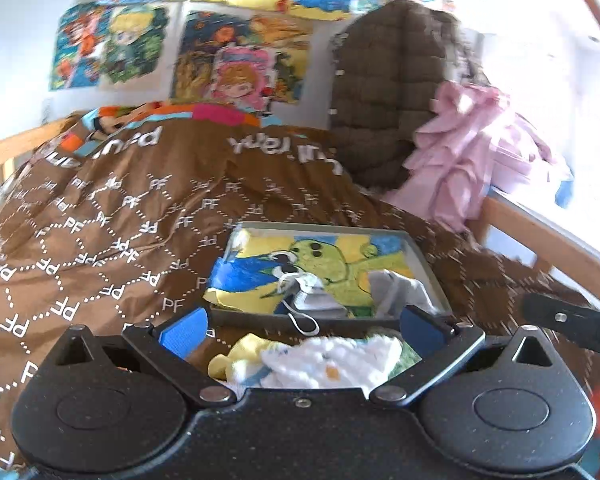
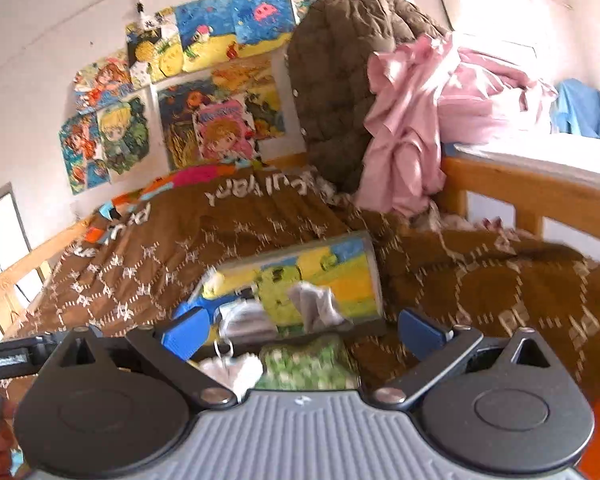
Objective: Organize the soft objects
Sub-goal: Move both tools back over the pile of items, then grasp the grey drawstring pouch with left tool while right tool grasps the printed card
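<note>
Fingers of your left gripper [image 1: 304, 326] and right gripper [image 2: 306, 330] spread wide, holding nothing. One tray [image 1: 428, 264] lies just beyond them. Two grey socks [image 1: 312, 296] sit inside.

A white bedroom wall [image 2: 40, 60] papered with bright cartoon posters [image 1: 236, 56] rises behind a wooden-framed bed [image 2: 520, 192] under a brown patterned quilt [image 1: 120, 208], as strong daylight floods in from the right.
</note>
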`<state>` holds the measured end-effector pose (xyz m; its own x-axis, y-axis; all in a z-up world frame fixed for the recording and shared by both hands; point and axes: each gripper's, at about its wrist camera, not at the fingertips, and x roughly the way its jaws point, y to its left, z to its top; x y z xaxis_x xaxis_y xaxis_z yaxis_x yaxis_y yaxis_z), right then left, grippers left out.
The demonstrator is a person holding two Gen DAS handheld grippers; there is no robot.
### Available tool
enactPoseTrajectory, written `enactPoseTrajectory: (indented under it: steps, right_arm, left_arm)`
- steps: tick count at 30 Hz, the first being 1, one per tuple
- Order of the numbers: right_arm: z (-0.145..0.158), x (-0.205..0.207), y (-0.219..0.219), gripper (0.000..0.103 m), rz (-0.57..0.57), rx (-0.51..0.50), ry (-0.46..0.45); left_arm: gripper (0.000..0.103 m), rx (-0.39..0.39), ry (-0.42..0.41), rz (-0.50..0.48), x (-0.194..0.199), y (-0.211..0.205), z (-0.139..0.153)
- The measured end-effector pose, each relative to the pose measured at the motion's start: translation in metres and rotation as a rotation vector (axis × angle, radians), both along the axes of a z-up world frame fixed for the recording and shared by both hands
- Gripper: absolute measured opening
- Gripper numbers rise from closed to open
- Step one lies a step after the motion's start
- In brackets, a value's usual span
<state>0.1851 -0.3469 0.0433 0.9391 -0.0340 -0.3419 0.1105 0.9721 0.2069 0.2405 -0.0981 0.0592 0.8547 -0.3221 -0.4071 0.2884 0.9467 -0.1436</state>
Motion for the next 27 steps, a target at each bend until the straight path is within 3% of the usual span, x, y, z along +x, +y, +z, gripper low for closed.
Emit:
enactPoseTrajectory:
  steps: [3, 13, 18, 27]
  right_arm:
    - [-0.011, -0.014, 0.010, 0.103, 0.005, -0.015, 0.030]
    - [-0.047, -0.055, 0.046, 0.103, 0.071, -0.102, 0.141]
    - [-0.063, -0.050, 0.066, 0.103, 0.119, -0.198, 0.218]
    - [-0.092, -0.031, 0.078, 0.103, 0.173, -0.160, 0.324]
  left_arm:
    - [0.102, 0.038, -0.022, -0.030, -0.017, 0.006, -0.007]
    - [0.102, 0.081, 0.018, -0.100, -0.046, 0.019, -0.037]
    - [0.102, 0.134, 0.028, -0.167, -0.050, 0.026, -0.051]
    - [0.102, 0.243, 0.035, -0.264, -0.046, 0.042, -0.081]
